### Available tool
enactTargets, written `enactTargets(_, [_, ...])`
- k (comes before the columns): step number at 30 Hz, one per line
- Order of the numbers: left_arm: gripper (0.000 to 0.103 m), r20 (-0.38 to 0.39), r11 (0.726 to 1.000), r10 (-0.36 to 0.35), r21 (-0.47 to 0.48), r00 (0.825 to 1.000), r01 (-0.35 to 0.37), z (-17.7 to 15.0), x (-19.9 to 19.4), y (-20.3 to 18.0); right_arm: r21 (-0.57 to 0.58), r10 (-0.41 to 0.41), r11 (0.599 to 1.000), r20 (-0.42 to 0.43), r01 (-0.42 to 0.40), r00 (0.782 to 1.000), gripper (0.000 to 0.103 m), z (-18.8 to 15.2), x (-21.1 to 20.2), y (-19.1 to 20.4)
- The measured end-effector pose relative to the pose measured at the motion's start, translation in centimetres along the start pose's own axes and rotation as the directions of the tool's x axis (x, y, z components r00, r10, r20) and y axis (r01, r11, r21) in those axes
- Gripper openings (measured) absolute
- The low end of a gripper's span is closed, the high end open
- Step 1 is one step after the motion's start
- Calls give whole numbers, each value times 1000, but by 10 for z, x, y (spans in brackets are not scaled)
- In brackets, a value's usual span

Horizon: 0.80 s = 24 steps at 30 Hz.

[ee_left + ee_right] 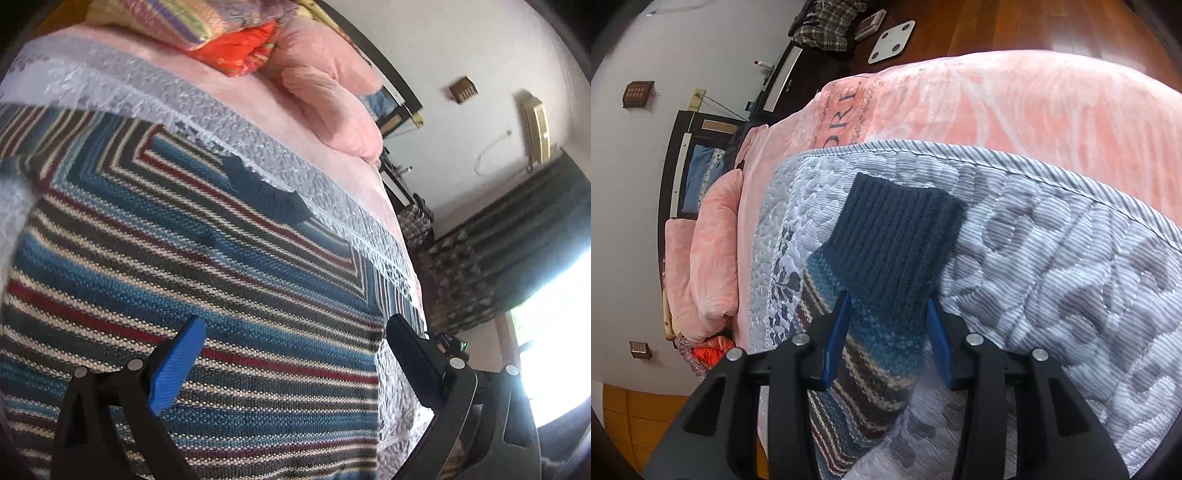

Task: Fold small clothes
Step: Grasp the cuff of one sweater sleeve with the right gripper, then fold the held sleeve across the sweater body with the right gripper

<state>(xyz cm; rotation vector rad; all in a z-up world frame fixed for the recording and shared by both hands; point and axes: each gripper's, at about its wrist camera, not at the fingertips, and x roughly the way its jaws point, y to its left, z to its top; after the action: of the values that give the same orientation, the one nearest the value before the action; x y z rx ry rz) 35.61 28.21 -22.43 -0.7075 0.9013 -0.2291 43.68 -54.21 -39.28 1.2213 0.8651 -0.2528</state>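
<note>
Striped sweater on grey quilt (pink blanket beneath).

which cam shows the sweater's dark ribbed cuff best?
Right wrist: the dark ribbed cuff fills mid-frame, just ahead of the right gripper, whose fingers straddle the sleeve. Left wrist shows only a small dark ribbed piece at the sweater's far edge.

Both wrist views close above shared sweater.

Striped knit sweater, navy-cuffed sleeve outstretched, flat on quilt
</note>
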Motion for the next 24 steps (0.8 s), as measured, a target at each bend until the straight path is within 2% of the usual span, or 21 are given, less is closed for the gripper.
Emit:
enactTargets(2, [99,6,1000,-5,-18,1000,5,2,-2,5,-17,0,1000,1,0,1000,23,2,0,6])
enactTargets(4, [99,18,1000,0,-20,1000,0,5,-6,7,-34,8,999,15,-8,1000,15,1,-5,12])
enactTargets(8, [99,47,1000,18,1,999,-18,10,-14,3,-151,20,988,49,-13,999,12,-11,-27,49])
enactTargets(11, [99,52,998,20,51,998,-23,16,-20,-6,-300,32,954,71,-9,997,12,-33,-49,97])
enactTargets(14, [99,16,996,19,81,1000,-20,23,-25,-18,-448,55,894,90,-8,994,12,-69,-72,148])
enactTargets(18, [99,-68,994,20,107,997,-13,32,-23,-34,-590,94,807,100,-17,991,12,-123,-94,204])
enactTargets(22, [99,-87,989,8,146,996,5,40,-26,-49,-710,94,704,105,8,990,12,-179,-100,246])
enactTargets(24, [99,-88,985,12,170,996,3,43,-27,-54,-770,88,638,103,23,991,12,-214,-97,266])
